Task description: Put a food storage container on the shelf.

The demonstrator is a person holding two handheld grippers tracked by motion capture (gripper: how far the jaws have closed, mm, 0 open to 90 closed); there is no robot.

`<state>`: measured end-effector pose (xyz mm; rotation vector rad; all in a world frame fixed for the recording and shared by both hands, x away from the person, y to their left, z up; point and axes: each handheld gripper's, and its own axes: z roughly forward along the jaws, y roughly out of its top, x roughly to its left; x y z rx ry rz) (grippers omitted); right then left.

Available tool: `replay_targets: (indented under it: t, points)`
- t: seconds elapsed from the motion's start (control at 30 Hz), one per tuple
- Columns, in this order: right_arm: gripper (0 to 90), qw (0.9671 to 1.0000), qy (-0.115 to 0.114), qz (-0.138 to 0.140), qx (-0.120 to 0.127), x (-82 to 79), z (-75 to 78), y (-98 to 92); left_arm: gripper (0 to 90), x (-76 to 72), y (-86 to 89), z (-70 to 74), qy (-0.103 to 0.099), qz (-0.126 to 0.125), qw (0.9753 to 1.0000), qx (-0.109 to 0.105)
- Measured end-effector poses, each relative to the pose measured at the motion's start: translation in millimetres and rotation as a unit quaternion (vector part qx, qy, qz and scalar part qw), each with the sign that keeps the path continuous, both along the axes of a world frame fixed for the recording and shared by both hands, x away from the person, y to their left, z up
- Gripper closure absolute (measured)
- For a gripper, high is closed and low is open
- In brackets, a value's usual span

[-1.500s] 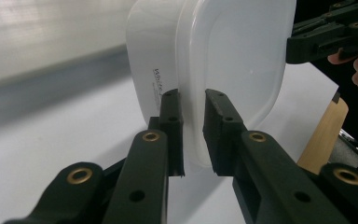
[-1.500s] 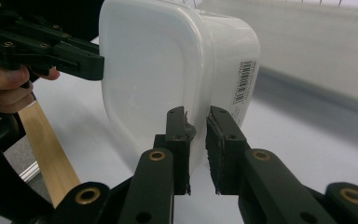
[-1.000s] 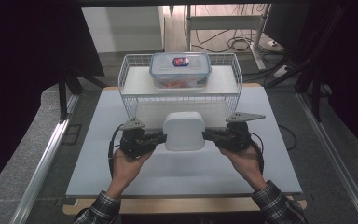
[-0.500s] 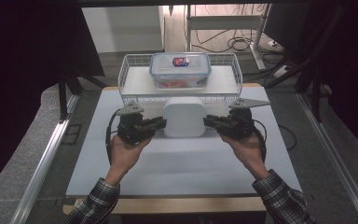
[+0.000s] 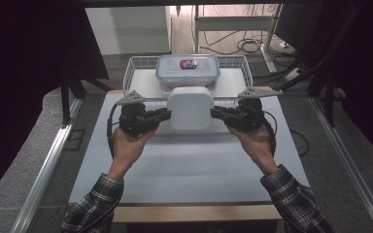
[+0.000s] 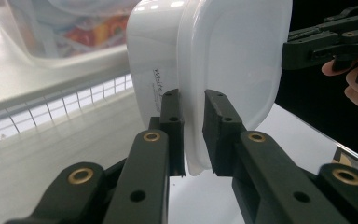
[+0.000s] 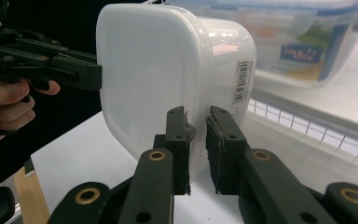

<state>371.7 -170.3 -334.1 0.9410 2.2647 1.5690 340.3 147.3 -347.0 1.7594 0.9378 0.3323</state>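
Observation:
A white lidded plastic container [image 5: 190,108] hangs above the table between my two grippers. My left gripper [image 5: 164,114] is shut on the lid's rim at the container's left side; in the left gripper view its jaws pinch that rim [image 6: 193,135]. My right gripper [image 5: 216,113] is shut on the rim at the right side, seen up close on the white container [image 7: 168,70]. The container sits just in front of a white wire basket [image 5: 136,68]. Inside the basket is a clear lidded box [image 5: 188,71] with a coloured label.
The white table top [image 5: 184,165] spreads below my hands, with a wooden edge at the front. Black curtains flank both sides. Metal rails run along the floor left and right. Cables lie on the floor behind the basket.
Both grippers have carried the white container away from me toward the wire basket and lifted it a little. Their hold on its rim is unchanged.

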Motion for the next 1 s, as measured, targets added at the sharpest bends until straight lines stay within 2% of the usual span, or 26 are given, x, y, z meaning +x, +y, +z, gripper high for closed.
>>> replay_targets:
  t: [0.6,1.0]
  points:
    - [78.6,0.9997,-0.022,-0.005,0.007,18.7,33.7,6.0,79.1,15.9,2.7,34.6,-0.018,0.009,0.9998,0.004]
    - [78.2,0.9992,-0.03,-0.019,0.02,37.7,65.8,8.8,79.0,36.6,2.8,70.7,-0.034,0.018,0.9993,0.004]
